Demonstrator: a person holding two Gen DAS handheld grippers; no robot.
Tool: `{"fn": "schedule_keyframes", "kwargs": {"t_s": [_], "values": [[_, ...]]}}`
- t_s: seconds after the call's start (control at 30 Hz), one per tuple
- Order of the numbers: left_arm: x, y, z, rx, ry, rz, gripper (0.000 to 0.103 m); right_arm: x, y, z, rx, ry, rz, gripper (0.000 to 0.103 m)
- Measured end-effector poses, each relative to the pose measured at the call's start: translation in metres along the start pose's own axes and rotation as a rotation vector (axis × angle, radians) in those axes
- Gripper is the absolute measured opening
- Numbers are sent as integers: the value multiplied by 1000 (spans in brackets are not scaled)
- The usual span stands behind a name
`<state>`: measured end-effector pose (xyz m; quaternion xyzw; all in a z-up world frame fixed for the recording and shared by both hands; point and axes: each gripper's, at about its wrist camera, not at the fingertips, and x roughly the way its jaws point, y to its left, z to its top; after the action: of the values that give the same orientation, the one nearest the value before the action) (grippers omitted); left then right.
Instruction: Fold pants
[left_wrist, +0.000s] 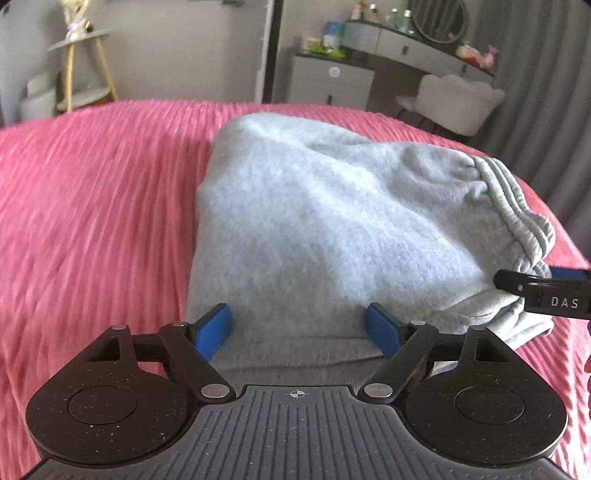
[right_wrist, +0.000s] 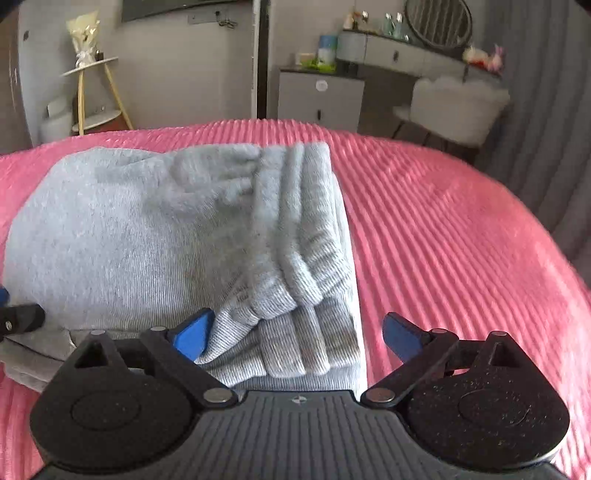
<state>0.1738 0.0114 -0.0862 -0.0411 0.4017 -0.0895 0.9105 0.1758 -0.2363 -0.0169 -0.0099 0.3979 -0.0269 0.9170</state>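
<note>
Light grey fleece pants (left_wrist: 325, 229) lie folded into a thick bundle on a pink ribbed bedspread (left_wrist: 92, 206). Their ribbed waistband (left_wrist: 517, 206) sits at the right end in the left wrist view. My left gripper (left_wrist: 300, 330) is open just above the near edge of the bundle, blue pads apart over the cloth, gripping nothing. In the right wrist view the pants (right_wrist: 147, 236) fill the left and centre, with the waistband (right_wrist: 306, 236) stacked on top. My right gripper (right_wrist: 299, 334) is open over the waistband end. Its fingertip (left_wrist: 546, 291) shows at the right edge of the left wrist view.
The bedspread (right_wrist: 461, 229) spreads out on both sides of the bundle. Beyond the bed stand a small round shelf stand (left_wrist: 81, 70), a white cabinet (left_wrist: 332, 81), a dressing table with a mirror (left_wrist: 424, 40), a white chair (left_wrist: 458, 99) and grey curtains (left_wrist: 546, 92).
</note>
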Motion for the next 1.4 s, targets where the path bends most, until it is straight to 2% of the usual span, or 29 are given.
{"fn": "schedule_keyframes", "kwargs": {"t_s": [0.07, 0.17, 0.27, 0.3, 0.33, 0.37, 0.43, 0.47, 0.5, 0.57, 0.63, 0.7, 0.77, 0.87, 0.97, 1.0, 1.1, 1.23, 1.3, 1.4], "values": [[-2, 3, 1, -28, 13, -10, 86, -3, -3, 3, 20, 32, 3, 96], [-7, 2, -3, 0, 23, -3, 86, -7, -1, 8, 19, 35, -4, 96], [-13, -3, -14, 19, 5, 11, 86, -25, 6, 8, 10, -71, 2, 96], [-13, -2, -15, 14, 0, 11, 87, -28, 7, 10, 22, -101, -20, 96], [-15, -1, -17, 6, -1, 8, 87, -28, 6, 10, 33, -96, -26, 96], [-15, 1, -18, -1, 0, 1, 88, -20, 6, 9, 30, -54, -25, 96], [-16, 4, -20, 1, 13, 2, 90, 6, 5, 1, 1, 84, -45, 97], [-17, 5, -22, 4, 26, 23, 95, 9, -2, -4, 35, 86, -13, 97], [-16, 6, -25, 2, 73, 59, 95, 8, -10, -5, 82, 82, 12, 97], [-12, 13, -36, -32, 154, 89, 90, -3, -24, -4, 171, 81, 43, 97], [-23, 14, -51, -40, 125, 104, 90, -24, -29, -6, 183, 13, 72, 97], [-36, 7, -58, -43, 128, 98, 93, -43, -29, -14, 154, -8, 70, 97], [-50, -4, -64, -59, 134, 71, 94, -59, -27, -33, 146, 27, 95, 97], [-70, -29, -82, 10, 159, 9, 96, -82, -17, -68, 129, 81, 116, 97], [-85, -48, -100, 66, 180, 37, 97, -109, -8, -97, 140, 77, 126, 97], [-89, -52, -104, 80, 179, 43, 98, -114, -6, -100, 148, 70, 122, 97], [-94, -55, -108, 97, 189, 70, 100, -123, 6, -113, 124, 112, 20, 97], [-95, -48, -108, 60, 176, 110, 100, -122, 25, -109, -48, 229, -4, 97], [-97, -46, -105, 38, 159, 123, 100, -123, 32, -108, -89, 211, -46, 97], [-98, -39, -97, 23, 138, 146, 101, -120, 35, -105, -83, 204, -44, 97]]}}
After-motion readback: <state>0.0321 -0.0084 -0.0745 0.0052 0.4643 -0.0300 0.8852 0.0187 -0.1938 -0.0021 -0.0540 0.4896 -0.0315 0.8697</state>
